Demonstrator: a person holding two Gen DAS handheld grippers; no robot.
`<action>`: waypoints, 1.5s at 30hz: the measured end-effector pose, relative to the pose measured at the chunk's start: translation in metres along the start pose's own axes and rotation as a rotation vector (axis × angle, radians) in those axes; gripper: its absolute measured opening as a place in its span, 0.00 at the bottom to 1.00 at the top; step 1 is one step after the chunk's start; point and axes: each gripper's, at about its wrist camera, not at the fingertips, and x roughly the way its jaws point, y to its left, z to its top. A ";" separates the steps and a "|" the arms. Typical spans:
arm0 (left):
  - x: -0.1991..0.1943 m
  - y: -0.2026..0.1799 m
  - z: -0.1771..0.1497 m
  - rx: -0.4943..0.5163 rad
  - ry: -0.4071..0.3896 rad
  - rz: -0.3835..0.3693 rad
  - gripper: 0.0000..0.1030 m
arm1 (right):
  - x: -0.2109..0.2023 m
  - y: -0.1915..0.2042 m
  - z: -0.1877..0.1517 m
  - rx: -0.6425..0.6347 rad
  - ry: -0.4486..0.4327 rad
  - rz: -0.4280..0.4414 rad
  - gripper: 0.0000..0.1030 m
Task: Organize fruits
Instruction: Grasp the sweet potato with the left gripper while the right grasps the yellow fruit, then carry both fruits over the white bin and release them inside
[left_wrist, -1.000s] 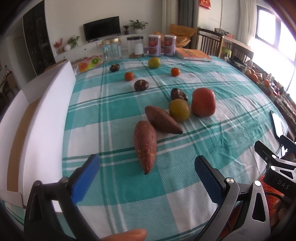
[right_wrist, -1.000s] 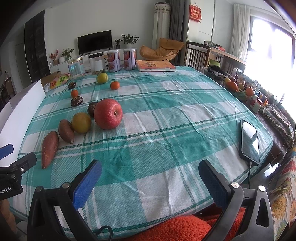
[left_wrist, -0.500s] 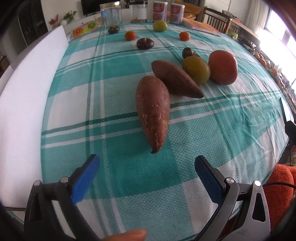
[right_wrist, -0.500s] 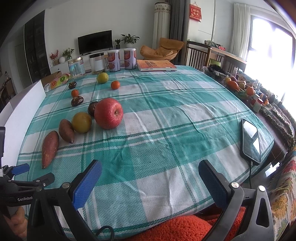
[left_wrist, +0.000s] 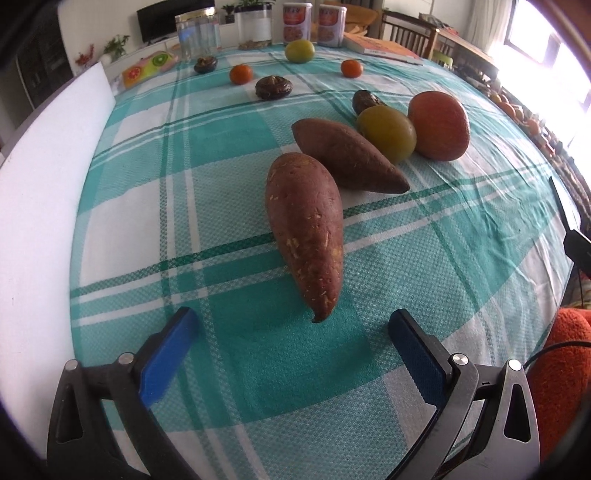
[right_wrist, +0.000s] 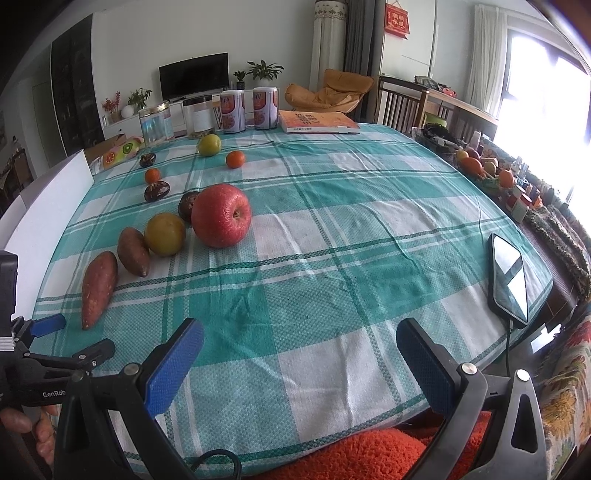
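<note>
My left gripper (left_wrist: 291, 325) is open, low over the cloth, its blue pads either side of the pointed tip of a reddish sweet potato (left_wrist: 306, 229), not touching it. Behind lie a second sweet potato (left_wrist: 347, 155), a green-yellow fruit (left_wrist: 386, 129), a red apple (left_wrist: 439, 125) and a dark fruit (left_wrist: 364, 99). Farther back are small oranges (left_wrist: 241, 74), dark fruits (left_wrist: 273, 86) and a green fruit (left_wrist: 299, 51). My right gripper (right_wrist: 299, 343) is open and empty over the table's near edge, right of the left gripper (right_wrist: 44, 332); the apple (right_wrist: 221, 216) and the sweet potato (right_wrist: 98, 286) show there.
A white board (left_wrist: 40, 192) stands along the table's left edge. Jars and cans (right_wrist: 247, 110) and a book (right_wrist: 317, 122) stand at the far edge. A phone (right_wrist: 509, 280) with a cable lies at the right edge. An orange cushion (right_wrist: 369, 454) is below the near edge.
My left gripper has moved forward and down toward the nearest sweet potato, whose tip now lies between the open pads. The right gripper has stayed still.
</note>
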 end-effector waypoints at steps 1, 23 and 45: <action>-0.001 0.003 0.005 -0.018 0.005 0.002 0.99 | 0.000 0.000 0.000 0.001 0.000 0.001 1.00; -0.006 0.027 0.021 -0.031 -0.013 -0.091 0.40 | 0.029 0.001 0.021 0.146 0.159 0.467 1.00; -0.032 0.049 0.002 -0.070 -0.046 -0.172 0.40 | 0.132 0.079 0.073 0.432 0.259 0.454 0.48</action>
